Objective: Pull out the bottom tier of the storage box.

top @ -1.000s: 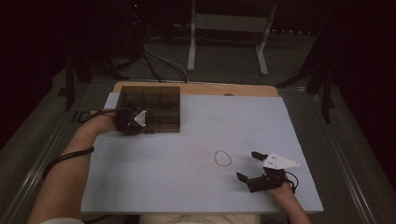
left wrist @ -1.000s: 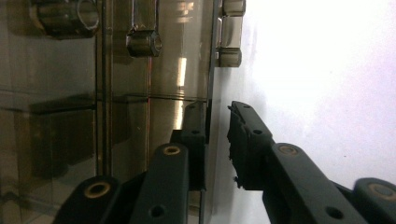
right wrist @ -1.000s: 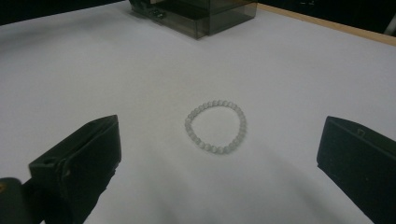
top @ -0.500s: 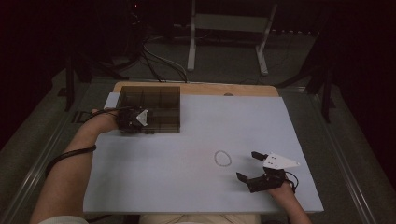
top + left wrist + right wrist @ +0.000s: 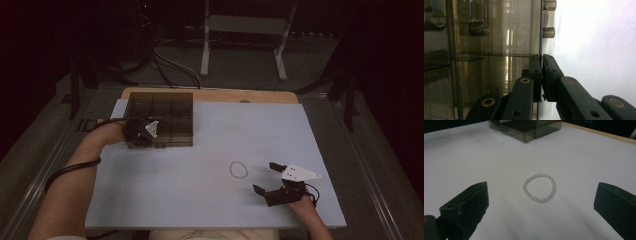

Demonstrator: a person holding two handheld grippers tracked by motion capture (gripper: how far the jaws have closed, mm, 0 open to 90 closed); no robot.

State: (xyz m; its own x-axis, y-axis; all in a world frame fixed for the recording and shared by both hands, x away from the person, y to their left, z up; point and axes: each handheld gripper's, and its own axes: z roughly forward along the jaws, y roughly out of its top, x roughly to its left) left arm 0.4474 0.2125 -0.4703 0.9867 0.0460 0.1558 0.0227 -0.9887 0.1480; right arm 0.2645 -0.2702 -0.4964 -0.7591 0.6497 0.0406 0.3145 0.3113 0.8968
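Your left gripper (image 5: 541, 75) has its jaws clamped on the thin front wall of the box (image 5: 165, 112), one jaw inside and one outside, at the near left corner of that box. They have just been closing, and the wall is what sits between them. The box is a smoky, see-through organiser with several compartments, standing at the far left corner of the surface (image 5: 210, 200); the hinge barrels (image 5: 549, 18) show along the same wall, just beyond your jaws.

Your right gripper (image 5: 267, 177) has its jaws wide apart, with nothing between them. It rests low near the near right corner of the surface and points at the bracelet (image 5: 539, 187). That bracelet, a loop of pale beads, lies flat on the surface just ahead of the open jaws, right of middle and well apart from the box.

The step in hand looks like steadying the box with the left while the right gets ready to pick up the bracelet. Next, bring the right jaws forward and down so that one side of the bead loop lies between them, then close gently; the beads are small and round and may roll or slip out. Keep the left clamp firm so the box does not shift.
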